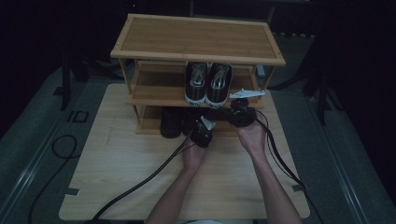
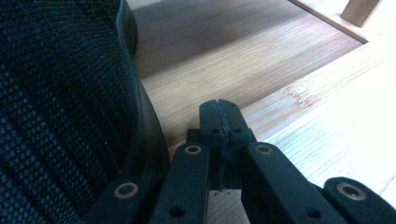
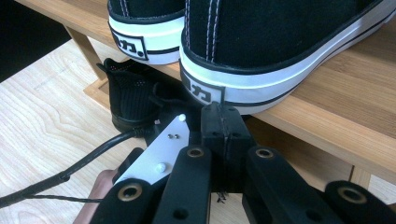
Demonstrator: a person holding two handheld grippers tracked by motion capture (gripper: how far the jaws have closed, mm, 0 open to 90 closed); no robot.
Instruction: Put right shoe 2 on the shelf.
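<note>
- Nearest the high camera, the person's two forearms came in from the bottom edge and reached forward across the pale wooden table (image 1: 116, 177) toward the shoe rack (image 1: 196, 39).
- Held in the left hand, the left gripper (image 1: 203, 129) sat just in front of the rack's lowest level, its black cable trailing back over the table toward the bottom left.
- Its jaws were pressed together with nothing between them (the left gripper view showed the two tips meeting above the bamboo board).
- A black mesh shoe (image 2: 60, 107) loomed just beside those closed jaws in that view; whether it touched them could not be told.
- From above, that shoe was part of a dark pair (image 1: 175, 122) standing on the bottom shelf, right ahead of the left gripper.
- The right gripper (image 1: 240, 113) was held a little higher, at the front edge of the middle shelf (image 1: 154, 99), with its grey plate on top.
- Its jaws were likewise closed on nothing, the tips pointing at the heel of a black canvas sneaker (image 3: 280, 42) with a white sole; close, yet contact could not be judged.
- That sneaker and its mate (image 3: 144, 28) stood side by side on the middle shelf, heels toward the person.
- Below them, the right gripper view also showed the mesh shoe and the left gripper's plate.
</note>
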